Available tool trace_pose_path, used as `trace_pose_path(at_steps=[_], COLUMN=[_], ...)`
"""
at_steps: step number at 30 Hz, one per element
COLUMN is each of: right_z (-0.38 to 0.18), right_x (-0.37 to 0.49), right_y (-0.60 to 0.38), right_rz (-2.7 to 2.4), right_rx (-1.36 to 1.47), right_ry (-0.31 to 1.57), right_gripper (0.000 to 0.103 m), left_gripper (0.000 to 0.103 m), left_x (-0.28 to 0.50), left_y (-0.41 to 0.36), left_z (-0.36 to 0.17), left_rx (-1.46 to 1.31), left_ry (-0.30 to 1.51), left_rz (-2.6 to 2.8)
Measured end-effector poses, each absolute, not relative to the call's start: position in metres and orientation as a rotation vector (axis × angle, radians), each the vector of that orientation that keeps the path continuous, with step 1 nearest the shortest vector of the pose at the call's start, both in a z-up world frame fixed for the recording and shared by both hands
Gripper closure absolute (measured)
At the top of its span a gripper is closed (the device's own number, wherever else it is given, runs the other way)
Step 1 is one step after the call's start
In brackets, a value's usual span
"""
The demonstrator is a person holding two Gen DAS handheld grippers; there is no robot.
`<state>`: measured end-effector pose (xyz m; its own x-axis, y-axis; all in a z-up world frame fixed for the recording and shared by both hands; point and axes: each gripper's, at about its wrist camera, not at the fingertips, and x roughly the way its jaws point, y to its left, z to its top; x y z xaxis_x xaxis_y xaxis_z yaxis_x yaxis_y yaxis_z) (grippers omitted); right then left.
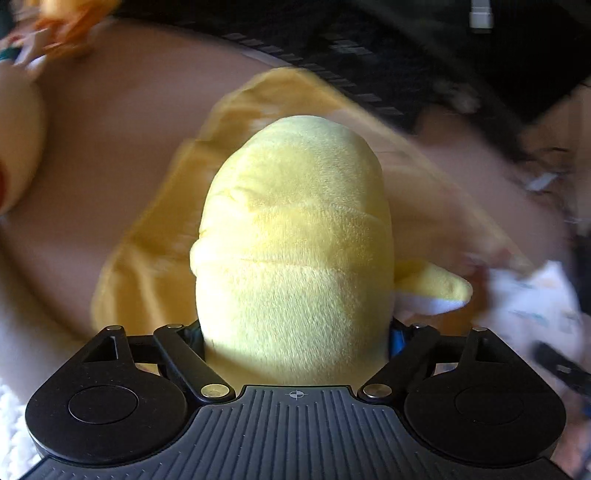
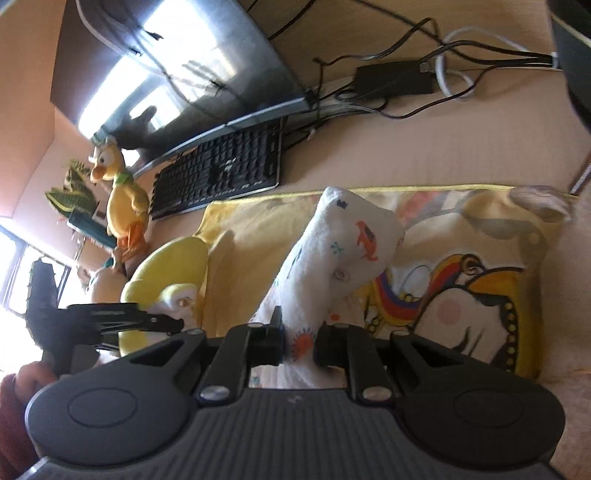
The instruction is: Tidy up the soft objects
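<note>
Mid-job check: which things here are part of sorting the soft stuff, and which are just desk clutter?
Job:
yellow plush between the left tool's jaws
printed white cloth pinched in the right tool
yellow cushion
duck plush

Lying about:
keyboard
monitor
power brick
cables

Yellow plush (image 1: 291,236) hiding left tongs' fingertips, yellow cushion (image 1: 147,258) behind motion-blurred, orange-haired toy (image 1: 70,26) cut off top left
</note>
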<state>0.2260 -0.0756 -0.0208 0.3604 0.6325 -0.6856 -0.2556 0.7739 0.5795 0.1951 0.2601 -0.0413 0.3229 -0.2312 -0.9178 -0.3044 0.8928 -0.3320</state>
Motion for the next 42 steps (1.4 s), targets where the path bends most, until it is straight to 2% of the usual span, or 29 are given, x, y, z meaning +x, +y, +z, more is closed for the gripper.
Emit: trace_pose_path(at_steps=[4,9,12,19,30,36,42], right_z=[-0.016,-0.001,0.005,0.015,0.044,0.024,0.007], right_x=[0.223,0.216,0.213,0.216,0.236,0.256,0.253], right_y=[-0.09,-0.103,-0.104,-0.085,0.026,0.088,0.077], right_rz=[0.559,0.543,0.531,0.553,0.798,0.815,0.728], right_rx=[0.439,0.447,0.429,0.404,0.274,0.167,0.09], right_ry=[1.028,0.98,0.971,0.96,0.903,0.952,0.964], right_gripper=[0.088,0.088,0.088,0.088,0.088,0.088,0.088], left_gripper=[0.012,0.01,0.008,0.005,0.002,0.001,0.0], left_x=[0.21,0.225,0.223,0.212,0.188,0.187,0.189], left_y=[0.226,0.206,0.219,0.265,0.314,0.325,0.326], left_z=[-0.03,-0.063,-0.074,-0.049,-0.042,-0.055,-0.06], left_rx=[-0.54,-0.547,-0.604,-0.605,-0.614,-0.701,-0.712], left_ry=[1.263,1.352,1.37,1.248,1.183,1.174,1.159], left_rz=[-0.164,-0.254,-0.25,-0.096,0.115,0.147,0.166])
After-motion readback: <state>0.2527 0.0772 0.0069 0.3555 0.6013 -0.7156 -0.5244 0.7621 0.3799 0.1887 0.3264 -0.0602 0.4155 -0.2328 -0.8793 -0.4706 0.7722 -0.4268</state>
